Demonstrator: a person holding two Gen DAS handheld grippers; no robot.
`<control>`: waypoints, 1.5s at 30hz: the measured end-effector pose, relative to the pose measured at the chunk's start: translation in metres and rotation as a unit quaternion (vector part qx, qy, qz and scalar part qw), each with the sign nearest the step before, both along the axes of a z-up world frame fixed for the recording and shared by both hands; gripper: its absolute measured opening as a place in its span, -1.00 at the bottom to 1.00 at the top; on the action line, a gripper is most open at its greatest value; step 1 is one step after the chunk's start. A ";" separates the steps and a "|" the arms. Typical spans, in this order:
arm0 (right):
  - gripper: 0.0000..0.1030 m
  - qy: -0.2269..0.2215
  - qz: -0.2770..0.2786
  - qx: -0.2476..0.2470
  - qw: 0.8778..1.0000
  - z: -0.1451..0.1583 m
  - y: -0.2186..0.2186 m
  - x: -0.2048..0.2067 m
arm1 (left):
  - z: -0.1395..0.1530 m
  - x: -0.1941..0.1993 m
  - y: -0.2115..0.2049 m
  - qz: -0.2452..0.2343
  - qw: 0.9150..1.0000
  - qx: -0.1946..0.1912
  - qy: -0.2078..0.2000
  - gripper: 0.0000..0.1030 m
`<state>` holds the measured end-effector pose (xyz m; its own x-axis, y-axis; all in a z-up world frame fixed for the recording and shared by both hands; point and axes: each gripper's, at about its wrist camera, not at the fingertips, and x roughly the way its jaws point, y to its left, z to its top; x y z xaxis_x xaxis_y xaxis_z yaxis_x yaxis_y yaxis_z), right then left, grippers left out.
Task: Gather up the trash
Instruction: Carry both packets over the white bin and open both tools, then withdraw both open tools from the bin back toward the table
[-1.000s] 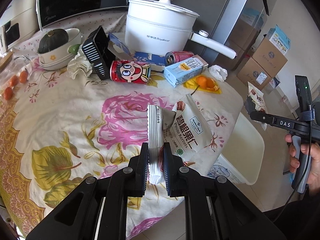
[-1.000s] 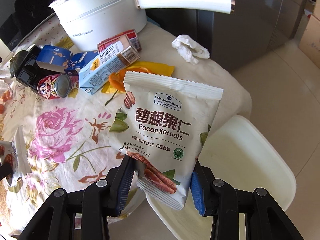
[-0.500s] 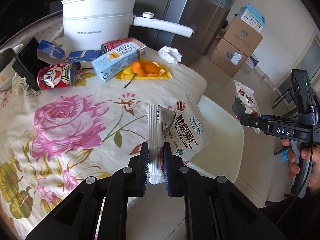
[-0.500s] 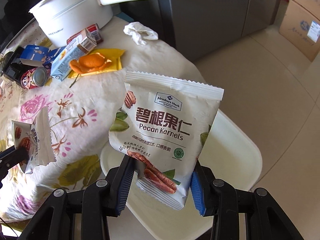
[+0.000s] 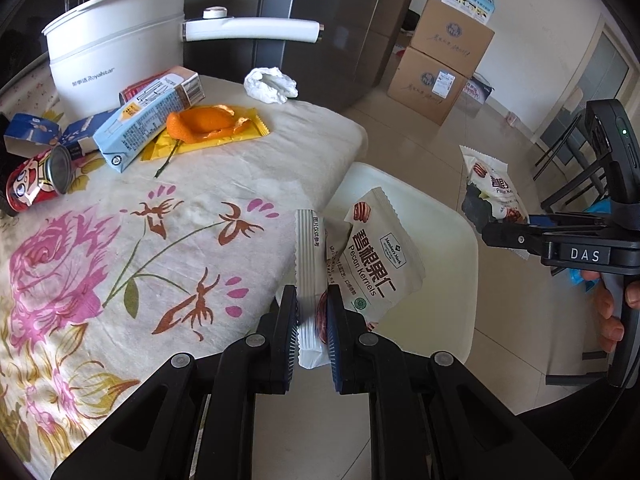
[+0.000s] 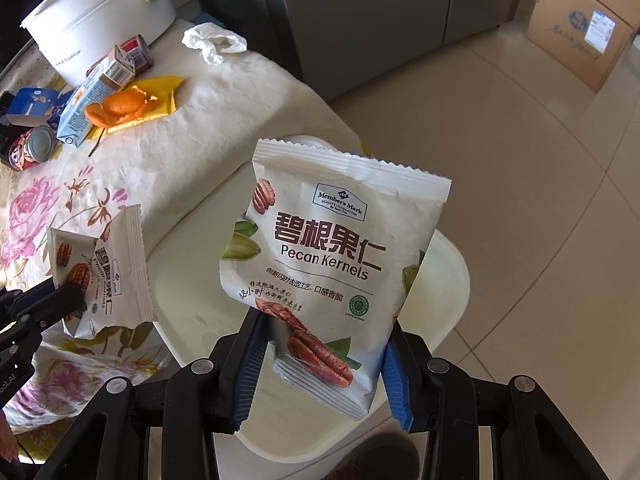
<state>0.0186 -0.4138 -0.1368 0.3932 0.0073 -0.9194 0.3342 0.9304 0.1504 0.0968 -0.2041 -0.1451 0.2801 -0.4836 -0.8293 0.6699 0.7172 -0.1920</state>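
Lettering on both white pouches reads "Member's Mark / Pecan Kernels": right gripper (image 6: 320,368) jaws pinch a sealed pouch (image 6: 336,256) by its bottom edge, left gripper (image 5: 313,332) jaws clamp narrow on a torn pouch (image 5: 360,256). Both hang over the white bin (image 5: 440,280) just past the table edge (image 5: 344,152); open floor lies at 2 o'clock. "Royalstar" pot (image 5: 116,52) sits at 10 o'clock.

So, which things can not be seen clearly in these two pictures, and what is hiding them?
- White bin: inside mostly hidden in the right wrist view by the right pecan bag; in the left wrist view by the left pecan bag.
- Red can: left wrist view, mostly behind the milk carton.
- Cartoon can: cut by the left edge.
- Box labels: too small to read.
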 end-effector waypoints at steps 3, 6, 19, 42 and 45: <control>-0.09 0.001 0.000 -0.001 1.000 0.000 0.000 0.000 | -0.004 0.002 -0.005 -0.004 1.000 0.000 -0.006 -0.71; -0.08 0.001 0.000 -0.004 1.000 0.000 0.001 0.001 | -0.006 0.004 -0.009 -0.008 1.000 0.000 -0.014 -0.70; -0.07 0.008 0.002 -0.013 1.000 -0.003 0.004 0.003 | 0.011 0.010 0.002 0.027 0.998 -0.001 -0.060 0.50; 0.92 0.022 0.010 -0.023 0.999 -0.006 0.024 0.019 | 0.038 0.014 0.064 0.117 0.985 0.045 -0.119 0.91; 0.92 0.021 0.010 -0.032 0.999 -0.004 0.028 0.021 | 0.039 0.015 0.070 0.125 0.984 0.046 -0.120 0.92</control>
